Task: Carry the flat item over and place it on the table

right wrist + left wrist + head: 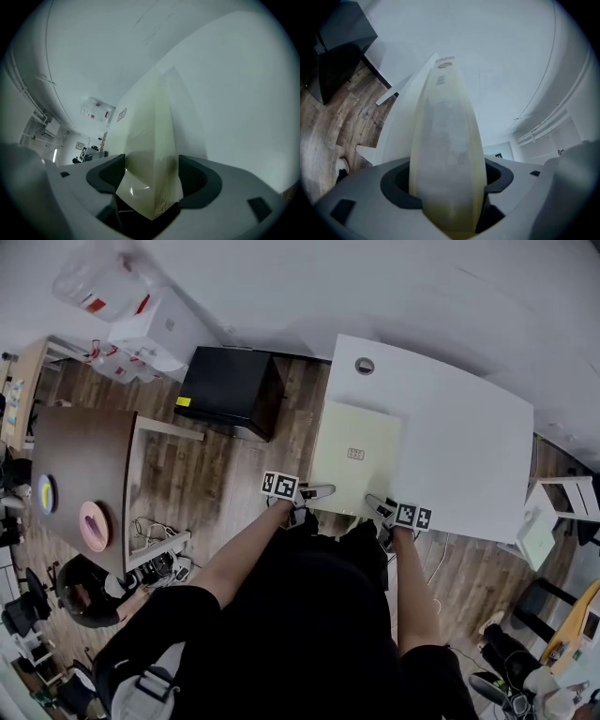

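Pale-green flat item (356, 457) gripped along its near edge | left gripper (319, 491) clamped on the near-left corner, right gripper (378, 505) clamped on the near-right | likely light, thin, slightly bendy: hold both corners level | item lies over white table (469, 446), near-left part; contact unclear | black cabinet (230, 385) beyond

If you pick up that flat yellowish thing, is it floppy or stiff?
Probably fairly stiff: the flat item looks straight across though the left gripper and right gripper pinch only its near edge. Its corner crinkles in the right gripper's jaws, so the wrapping seems soft.
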`<state>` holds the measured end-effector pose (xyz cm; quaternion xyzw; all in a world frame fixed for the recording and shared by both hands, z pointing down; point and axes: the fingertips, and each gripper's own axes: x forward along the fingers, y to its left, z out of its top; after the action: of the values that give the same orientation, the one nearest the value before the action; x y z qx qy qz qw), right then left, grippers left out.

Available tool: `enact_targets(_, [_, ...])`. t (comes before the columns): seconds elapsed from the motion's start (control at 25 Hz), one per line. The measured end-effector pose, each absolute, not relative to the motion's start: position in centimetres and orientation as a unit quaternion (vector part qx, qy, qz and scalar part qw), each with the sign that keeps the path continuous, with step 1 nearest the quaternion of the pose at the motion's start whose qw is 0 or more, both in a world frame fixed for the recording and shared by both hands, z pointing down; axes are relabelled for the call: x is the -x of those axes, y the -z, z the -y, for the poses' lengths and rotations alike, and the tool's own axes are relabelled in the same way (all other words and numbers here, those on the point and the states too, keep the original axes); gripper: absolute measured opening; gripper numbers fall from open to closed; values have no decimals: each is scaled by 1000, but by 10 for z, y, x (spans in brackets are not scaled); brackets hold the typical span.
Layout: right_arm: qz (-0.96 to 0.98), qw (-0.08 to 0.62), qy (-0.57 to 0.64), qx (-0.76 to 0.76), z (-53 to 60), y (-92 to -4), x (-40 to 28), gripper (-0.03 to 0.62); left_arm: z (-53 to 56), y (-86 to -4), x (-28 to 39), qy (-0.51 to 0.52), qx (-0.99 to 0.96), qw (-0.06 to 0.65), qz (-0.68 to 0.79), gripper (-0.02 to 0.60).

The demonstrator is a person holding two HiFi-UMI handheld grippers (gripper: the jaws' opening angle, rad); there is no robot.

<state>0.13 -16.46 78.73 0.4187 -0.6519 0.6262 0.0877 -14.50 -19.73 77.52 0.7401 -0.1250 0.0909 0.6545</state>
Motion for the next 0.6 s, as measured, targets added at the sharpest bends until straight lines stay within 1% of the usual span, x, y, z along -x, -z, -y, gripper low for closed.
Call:
enact_targets(0.16, [647, 85, -623, -432, 167, -787, 0, 351, 206, -775, 157, -100, -745, 637, 171, 347])
enact_targets(0.32, [643, 88, -617, -445, 168, -788, -3, 351, 213, -776, 176, -128, -757, 608, 205, 347])
enact_targets(0.44, [641, 95, -613, -451, 167, -789, -5, 351, 205, -774, 187, -134, -763, 604, 189, 347])
enact_targets(0.6, [632, 82, -612, -468, 168, -788, -4, 351, 196, -774, 195, -136, -767, 602, 174, 347])
